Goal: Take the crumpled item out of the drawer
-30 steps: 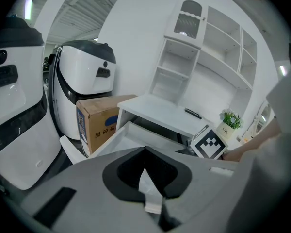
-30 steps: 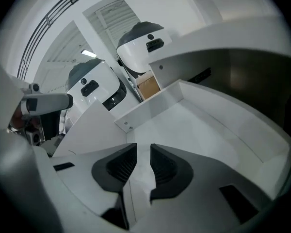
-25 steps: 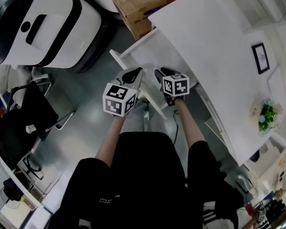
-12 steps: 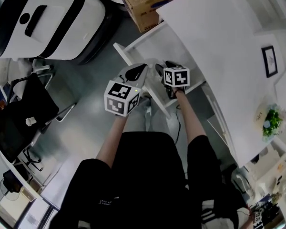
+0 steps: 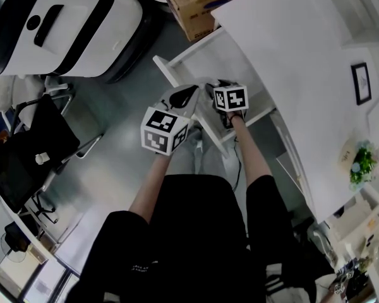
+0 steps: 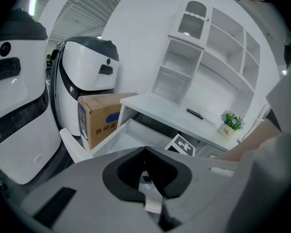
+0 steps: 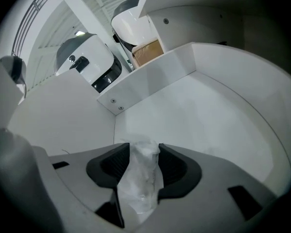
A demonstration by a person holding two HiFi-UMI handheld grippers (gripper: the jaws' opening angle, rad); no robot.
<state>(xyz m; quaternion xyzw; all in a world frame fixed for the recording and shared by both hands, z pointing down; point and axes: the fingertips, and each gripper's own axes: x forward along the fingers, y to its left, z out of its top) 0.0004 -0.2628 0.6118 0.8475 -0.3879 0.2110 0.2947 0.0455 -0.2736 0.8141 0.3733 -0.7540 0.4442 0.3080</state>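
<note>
The white drawer [image 5: 169, 69] stands pulled out from under the desk. My right gripper [image 5: 218, 92] reaches down into it. In the right gripper view a crumpled clear plastic item [image 7: 144, 178] fills the gap between the dark pads [image 7: 115, 163] and touches both. The right gripper [image 7: 144, 148] has just been closing on it, near the drawer's inner corner [image 7: 117, 108]. My left gripper [image 5: 186, 95] hovers over the drawer's front edge with its jaws together. In the left gripper view [image 6: 145, 153] only a pale strip shows in the slit between the pads.
A cardboard box [image 5: 192, 8] sits on the floor beside the drawer, with a large white machine [image 5: 63, 24] further left. The white desk top [image 5: 290, 62] carries a small picture frame [image 5: 361, 84] and a potted plant [image 5: 360, 160]. A black chair [image 5: 25, 156] stands at the left.
The right gripper has gone down and further into the drawer. The left gripper has stayed over the drawer's front edge.
</note>
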